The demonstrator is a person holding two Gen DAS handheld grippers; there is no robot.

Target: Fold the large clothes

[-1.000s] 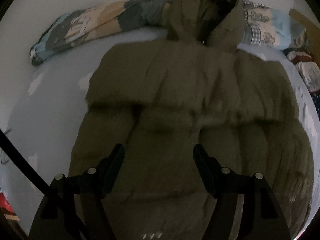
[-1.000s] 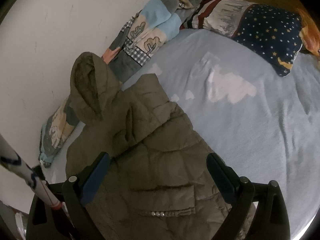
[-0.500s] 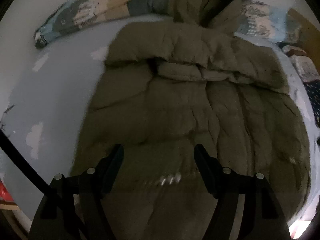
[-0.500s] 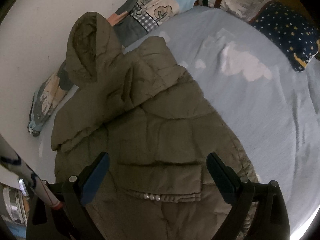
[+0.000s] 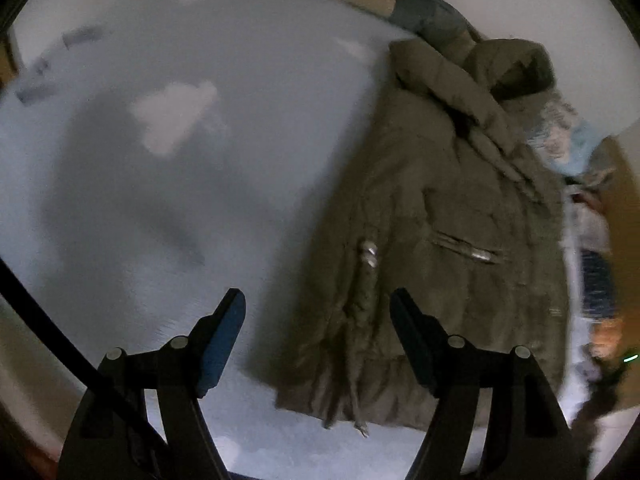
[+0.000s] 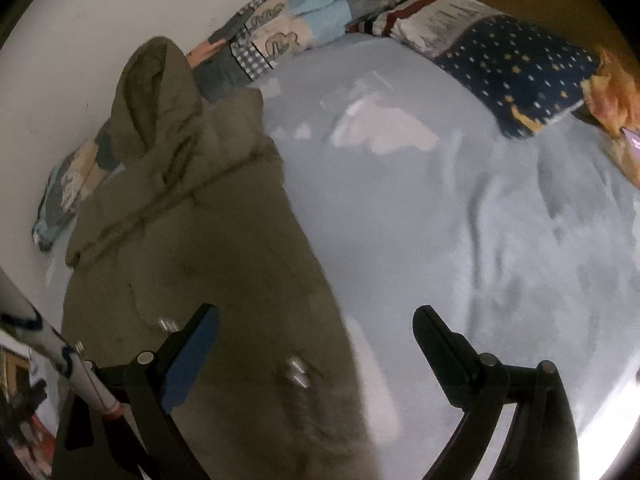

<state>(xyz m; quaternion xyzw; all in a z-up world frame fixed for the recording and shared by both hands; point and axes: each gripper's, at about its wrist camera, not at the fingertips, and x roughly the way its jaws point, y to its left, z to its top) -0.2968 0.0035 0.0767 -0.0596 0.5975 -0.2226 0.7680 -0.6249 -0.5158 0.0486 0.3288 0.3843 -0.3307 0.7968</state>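
Note:
An olive puffer jacket [image 5: 436,216] with a hood [image 5: 516,68] lies flat on a light blue bedsheet [image 5: 168,184], hood toward the wall. My left gripper [image 5: 316,320] is open and empty above the jacket's left hem edge, where a drawcord hangs. In the right wrist view the jacket [image 6: 192,248] fills the left side. My right gripper [image 6: 316,336] is open and empty above the jacket's right edge and the bare sheet [image 6: 460,220].
A patchwork quilt [image 6: 280,28] is bunched along the white wall behind the hood. A navy star-patterned pillow [image 6: 516,68] and a striped pillow [image 6: 432,12] lie at the head of the bed. An orange item [image 6: 616,92] sits at the far right.
Both grippers have pulled back and swung outward from over the jacket, the left toward its left edge, the right toward its right edge. The jacket now lies narrower, folded lengthwise.

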